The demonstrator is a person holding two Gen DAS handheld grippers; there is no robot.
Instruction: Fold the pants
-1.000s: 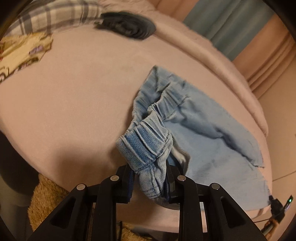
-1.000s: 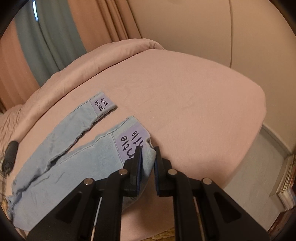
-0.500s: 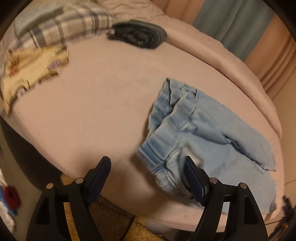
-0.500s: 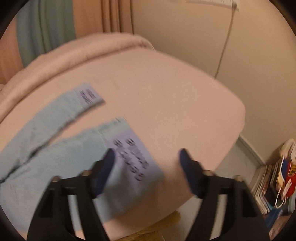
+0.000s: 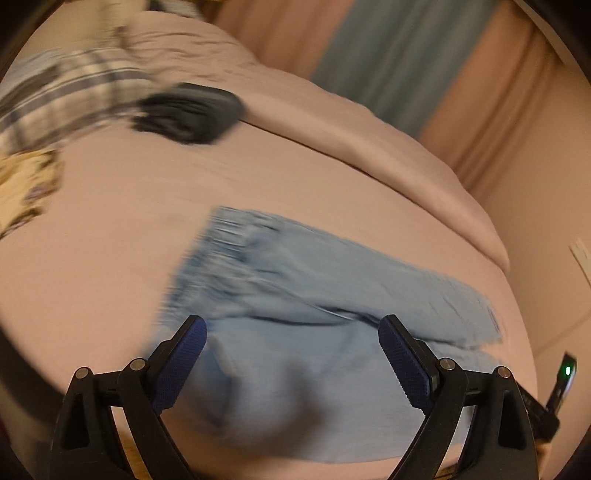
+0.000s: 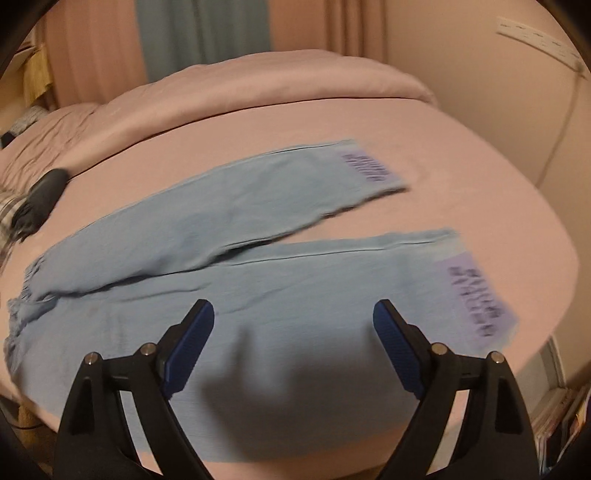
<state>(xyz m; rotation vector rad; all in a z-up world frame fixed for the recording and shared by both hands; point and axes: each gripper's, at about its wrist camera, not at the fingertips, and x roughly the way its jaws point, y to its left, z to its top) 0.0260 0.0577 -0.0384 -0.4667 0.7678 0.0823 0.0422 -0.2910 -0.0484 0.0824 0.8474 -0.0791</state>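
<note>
Item: light-blue jeans (image 6: 258, 295), flat on pink bed (image 6: 461, 147), legs splayed apart, near leg at bed edge.
Left gripper (image 5: 291, 360): jaws opening, nothing clamped.
Right gripper (image 6: 293, 341): same.
Risk: cloth sliding off edge; uneven legs, crooked fold.

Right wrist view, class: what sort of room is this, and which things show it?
Most likely a bedroom: a wide bed with a pink sheet, a rolled pink duvet along its far side, and floor-length teal and peach curtains behind.
</note>
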